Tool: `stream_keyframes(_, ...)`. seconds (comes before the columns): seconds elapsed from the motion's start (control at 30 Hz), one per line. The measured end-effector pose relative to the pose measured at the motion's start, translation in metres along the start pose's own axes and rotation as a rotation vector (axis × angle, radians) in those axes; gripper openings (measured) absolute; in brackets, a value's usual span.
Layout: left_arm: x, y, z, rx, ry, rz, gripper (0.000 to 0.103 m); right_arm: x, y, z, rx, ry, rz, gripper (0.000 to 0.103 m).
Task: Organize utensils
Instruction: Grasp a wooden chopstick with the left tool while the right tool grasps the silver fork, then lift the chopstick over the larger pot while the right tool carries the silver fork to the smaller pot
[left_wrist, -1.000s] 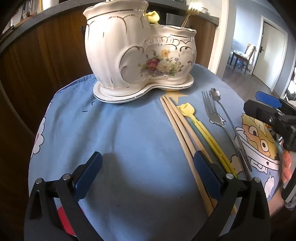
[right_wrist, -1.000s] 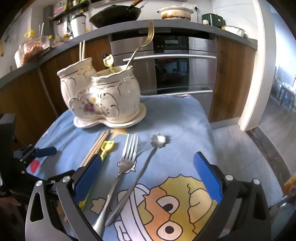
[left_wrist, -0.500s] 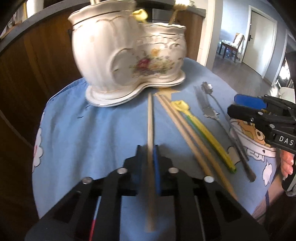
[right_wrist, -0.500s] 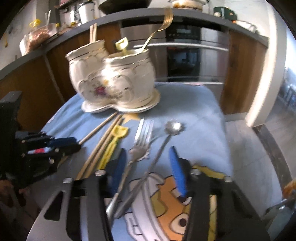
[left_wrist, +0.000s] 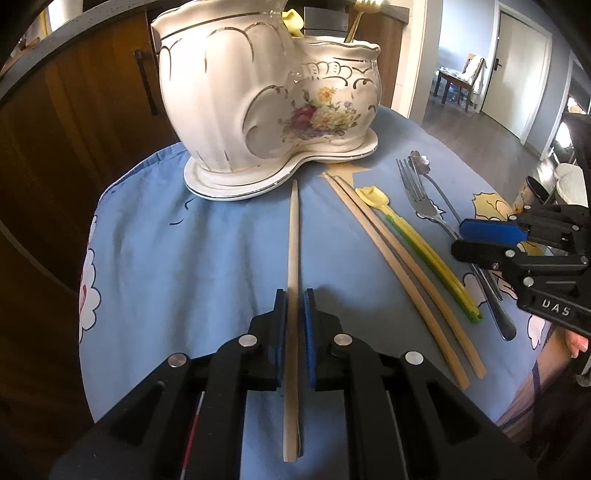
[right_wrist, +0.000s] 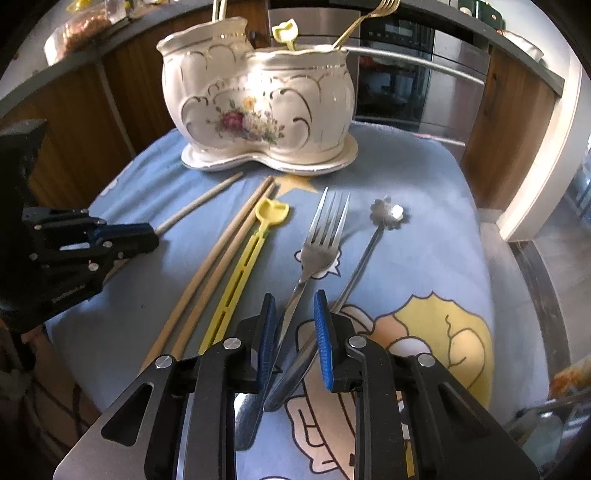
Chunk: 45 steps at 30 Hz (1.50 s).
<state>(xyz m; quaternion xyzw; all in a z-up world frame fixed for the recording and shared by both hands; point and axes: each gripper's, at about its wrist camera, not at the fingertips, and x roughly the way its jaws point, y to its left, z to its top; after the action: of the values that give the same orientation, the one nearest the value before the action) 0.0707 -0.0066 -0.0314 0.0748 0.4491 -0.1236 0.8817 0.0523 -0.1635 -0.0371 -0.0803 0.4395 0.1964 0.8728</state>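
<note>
A white flowered holder (right_wrist: 258, 107) with two compartments stands on its saucer at the far side of the table (left_wrist: 207, 258). A gold fork (right_wrist: 364, 22) and a yellow pick (right_wrist: 285, 31) stick out of the right compartment, and pale sticks out of the left one. On the blue cartoon cloth lie two chopsticks (right_wrist: 218, 258), another yellow pick (right_wrist: 251, 258), a steel fork (right_wrist: 317, 243) and a flower-headed spoon (right_wrist: 373, 236). The left tongs (left_wrist: 293, 328) are clamped on a single chopstick (left_wrist: 293, 236) pointing at the saucer. The right tongs (right_wrist: 293, 339) sit nearly closed around the fork's handle. Wooden cabinets and an oven stand behind.
</note>
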Motion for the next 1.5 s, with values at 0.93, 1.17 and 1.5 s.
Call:
stream_keyframes(0.93, -0.027, 0.009, 0.0, -0.009, -0.086, -0.066, 0.006, -0.043, -0.004, 0.003, 0.031, -0.235, 0.062, 0.006)
stream_keyframes(1.17, -0.056, 0.005, 0.0, 0.021, -0.154, -0.089, 0.006, -0.069, -0.001, 0.006, -0.006, -0.357, 0.043, 0.006)
stream_keyframes(1.5, -0.095, -0.004, 0.013, 0.03, -0.278, -0.149, 0.006, -0.092, 0.002, 0.018, -0.021, -0.448, 0.044, 0.006)
